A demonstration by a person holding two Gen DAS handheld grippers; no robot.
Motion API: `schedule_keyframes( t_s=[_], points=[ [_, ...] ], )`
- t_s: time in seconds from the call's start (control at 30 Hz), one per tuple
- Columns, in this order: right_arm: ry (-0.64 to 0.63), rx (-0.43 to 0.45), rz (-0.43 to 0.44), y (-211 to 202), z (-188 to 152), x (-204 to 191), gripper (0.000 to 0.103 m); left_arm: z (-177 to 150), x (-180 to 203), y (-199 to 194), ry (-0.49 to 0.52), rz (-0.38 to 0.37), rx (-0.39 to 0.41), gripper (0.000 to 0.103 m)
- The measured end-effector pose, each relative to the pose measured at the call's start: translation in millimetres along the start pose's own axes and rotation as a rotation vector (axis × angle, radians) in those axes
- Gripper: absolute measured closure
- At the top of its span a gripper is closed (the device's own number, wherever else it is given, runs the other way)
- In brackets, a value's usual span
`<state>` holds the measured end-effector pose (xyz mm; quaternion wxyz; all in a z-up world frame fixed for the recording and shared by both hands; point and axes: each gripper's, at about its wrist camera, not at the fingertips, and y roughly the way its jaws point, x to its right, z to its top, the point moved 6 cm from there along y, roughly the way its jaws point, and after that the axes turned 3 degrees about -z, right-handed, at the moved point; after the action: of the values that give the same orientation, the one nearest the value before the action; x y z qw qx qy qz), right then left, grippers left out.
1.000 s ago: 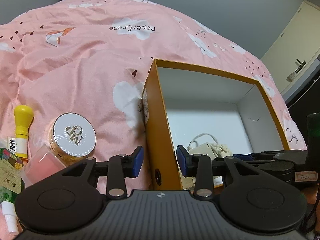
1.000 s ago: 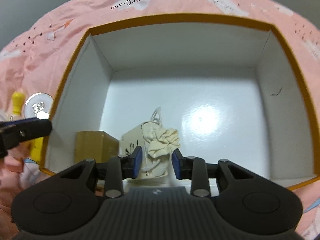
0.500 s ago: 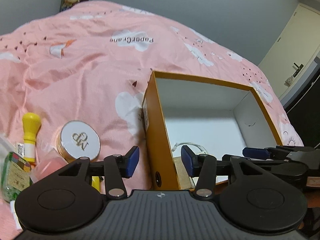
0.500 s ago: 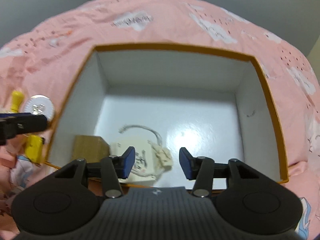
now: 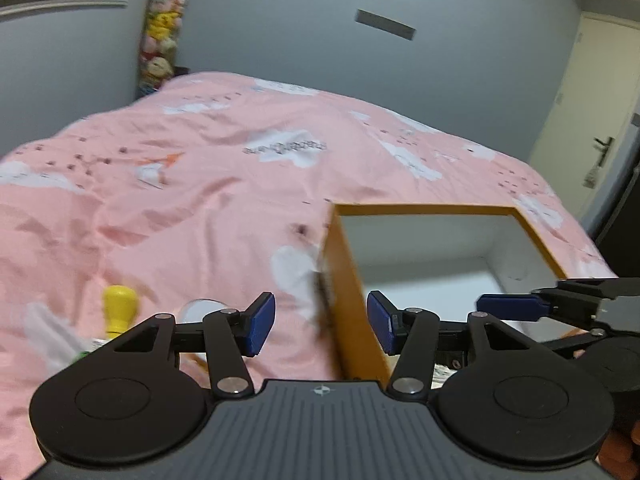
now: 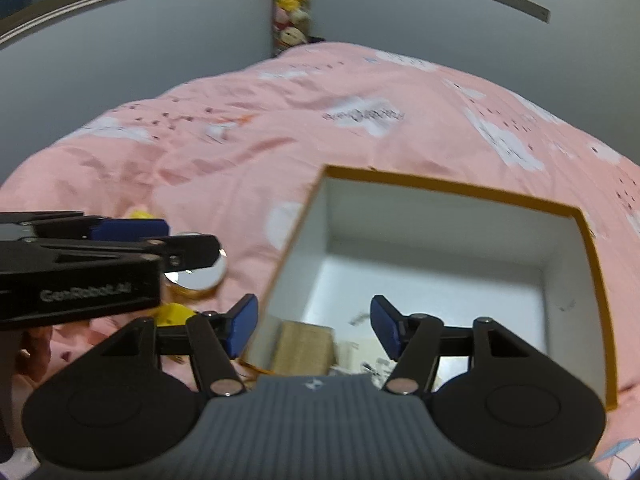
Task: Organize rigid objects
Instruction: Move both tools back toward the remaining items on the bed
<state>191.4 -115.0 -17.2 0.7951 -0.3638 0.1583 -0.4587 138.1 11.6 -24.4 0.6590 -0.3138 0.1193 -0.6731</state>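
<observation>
An orange box with a white inside [image 6: 592, 248] [image 5: 352, 280] lies open on the pink bed. A brown block [image 6: 306, 346] and a cream pouch [image 6: 360, 354] lie in its near corner. My right gripper [image 6: 314, 330] is open and empty, raised over the box's near left wall. My left gripper [image 5: 322, 322] is open and empty, raised astride the box's left wall; its body shows in the right wrist view [image 6: 80, 276]. A round silver-lidded jar [image 6: 200, 276] [image 5: 196, 310] and a yellow-capped bottle [image 5: 118, 310] lie left of the box.
The pink quilt [image 5: 200, 208] with cloud print covers the bed. Small packets lie blurred at the lower left [image 5: 60, 344]. A yellow item [image 6: 174, 314] lies by the jar. Plush toys [image 5: 160, 44] hang at the far wall. A door [image 5: 592, 120] stands at the right.
My right gripper opened, left the cream pouch in the box, and rose back. Both grippers lifted and tilted up, so more wall shows. My left gripper's jaws widened.
</observation>
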Motion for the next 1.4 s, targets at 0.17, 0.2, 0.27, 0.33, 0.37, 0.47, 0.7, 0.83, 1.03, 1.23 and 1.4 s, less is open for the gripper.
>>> schedule_keyframes(
  t_s=[0.17, 0.2, 0.27, 0.33, 0.37, 0.47, 0.7, 0.83, 1.03, 1.23, 1.4],
  points=[
    [-0.054, 0.029, 0.033, 1.9, 6.5, -24.3, 0.037, -1.6, -20.0, -6.9, -0.028, 0.025, -0.026, 0.041],
    [-0.068, 0.034, 0.040, 3.2, 8.0, -29.7, 0.037, -1.4, -25.0, -8.2, -0.034, 0.031, -0.034, 0.041],
    [-0.093, 0.048, 0.058, 4.2, 9.9, -39.1, 0.037, -1.6, -35.3, -10.1, -0.045, 0.032, -0.051, 0.041],
    [-0.120, 0.062, 0.073, 6.7, 13.2, -49.8, 0.037, -1.3, -46.1, -11.6, -0.062, 0.019, -0.078, 0.041],
    [-0.132, 0.068, 0.081, 8.6, 14.6, -55.4, 0.037, -1.1, -52.2, -12.0, -0.073, 0.011, -0.091, 0.041],
    [-0.146, 0.064, 0.106, 15.9, 17.0, -68.1, 0.037, -0.8, -69.3, -14.0, -0.100, 0.012, -0.110, 0.041],
    [-0.168, -0.002, 0.191, 41.7, 16.1, -98.1, 0.046, -6.3, -107.8, -13.2, -0.260, -0.049, -0.210, 0.041],
    [-0.187, -0.046, 0.232, 57.1, 9.2, -113.5, 0.047, -12.4, -126.0, -12.2, -0.314, -0.013, -0.239, 0.041],
    [-0.211, -0.097, 0.294, 73.5, 0.4, -133.6, 0.046, -21.6, -131.2, -5.1, -0.315, 0.021, -0.288, 0.041],
    [-0.274, -0.148, 0.268, 87.7, -5.7, -134.0, 0.057, -33.1, -118.0, -3.9, -0.367, 0.027, -0.306, 0.025],
    [-0.338, -0.165, 0.208, 92.3, -8.7, -122.2, 0.066, -45.6, -114.5, -3.2, -0.422, 0.123, -0.299, 0.025]
  ],
)
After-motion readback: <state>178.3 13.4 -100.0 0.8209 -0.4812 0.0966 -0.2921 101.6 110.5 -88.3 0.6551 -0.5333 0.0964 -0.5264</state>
